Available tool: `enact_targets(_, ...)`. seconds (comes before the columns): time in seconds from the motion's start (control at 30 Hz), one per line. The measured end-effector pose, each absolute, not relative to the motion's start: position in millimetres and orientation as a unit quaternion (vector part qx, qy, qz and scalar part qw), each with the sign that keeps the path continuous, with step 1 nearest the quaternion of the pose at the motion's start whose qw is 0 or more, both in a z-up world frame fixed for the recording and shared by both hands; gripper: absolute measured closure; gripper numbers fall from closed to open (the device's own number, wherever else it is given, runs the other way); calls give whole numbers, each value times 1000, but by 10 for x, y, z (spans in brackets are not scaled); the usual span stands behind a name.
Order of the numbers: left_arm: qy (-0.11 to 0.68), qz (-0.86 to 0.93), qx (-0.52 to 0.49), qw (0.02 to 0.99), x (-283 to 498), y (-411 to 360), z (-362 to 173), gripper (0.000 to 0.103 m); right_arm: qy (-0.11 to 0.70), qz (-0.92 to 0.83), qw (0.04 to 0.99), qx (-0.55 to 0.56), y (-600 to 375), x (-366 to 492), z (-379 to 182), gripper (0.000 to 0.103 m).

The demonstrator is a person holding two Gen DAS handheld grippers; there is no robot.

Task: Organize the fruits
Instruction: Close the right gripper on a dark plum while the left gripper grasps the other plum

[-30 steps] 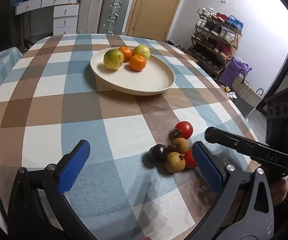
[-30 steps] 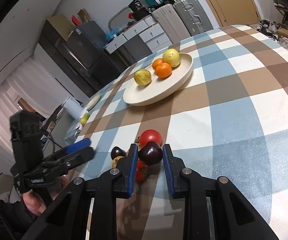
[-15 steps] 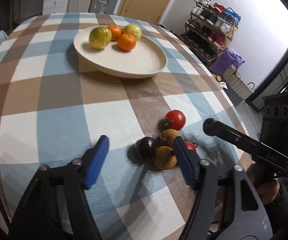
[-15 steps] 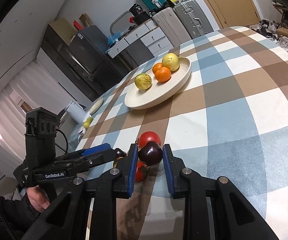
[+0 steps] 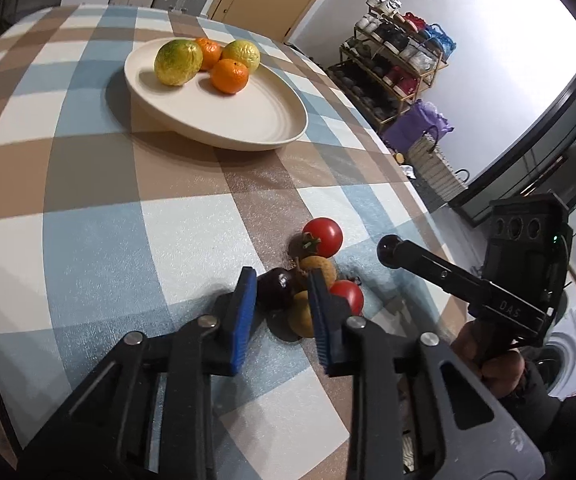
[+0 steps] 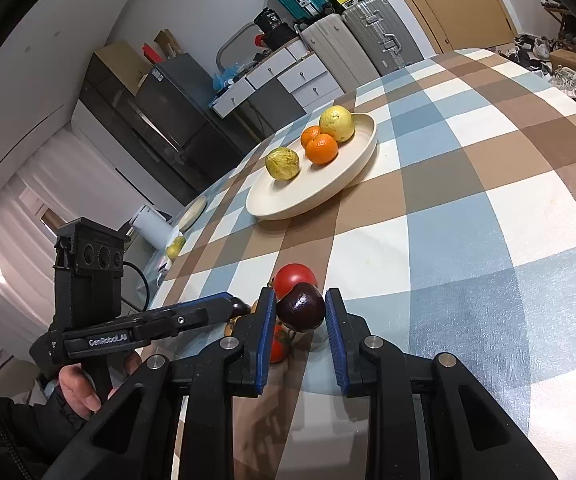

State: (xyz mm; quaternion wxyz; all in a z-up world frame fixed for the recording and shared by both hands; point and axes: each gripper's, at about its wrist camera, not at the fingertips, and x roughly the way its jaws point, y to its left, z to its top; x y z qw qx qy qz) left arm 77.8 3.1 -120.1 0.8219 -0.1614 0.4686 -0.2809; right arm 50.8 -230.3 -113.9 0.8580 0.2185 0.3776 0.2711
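A cream plate [image 5: 248, 120] [image 6: 299, 196] on the checked cloth holds two yellow-green fruits and two oranges. Nearer lies a small pile: a red tomato [image 5: 323, 236], a brown longan [image 5: 321, 272], a second tomato [image 5: 347, 296] and a yellow-brown fruit [image 5: 301, 316]. My left gripper [image 5: 280, 280] is down at the pile, its jaws closing, pads against a dark plum [image 5: 276, 288]. My right gripper [image 6: 300, 300] is shut on another dark plum [image 6: 299, 306], held just right of the pile.
The table's right edge runs close beside the pile. A shoe rack [image 5: 399, 56] and a purple bag [image 5: 427, 124] stand beyond it. Suitcases [image 6: 363, 36] and drawers line the far wall. A person's hand [image 6: 76, 388] holds the left gripper's handle.
My left gripper came down and forward onto the pile, and its jaws went from wide open to closed around the dark plum. The right gripper stayed still with its plum.
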Motion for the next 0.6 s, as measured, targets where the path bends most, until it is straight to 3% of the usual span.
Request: enact_targets(0.6,472,-283,-164,818,765,46,-1259,82,378,268,859,218,-2295,499,-1130,77)
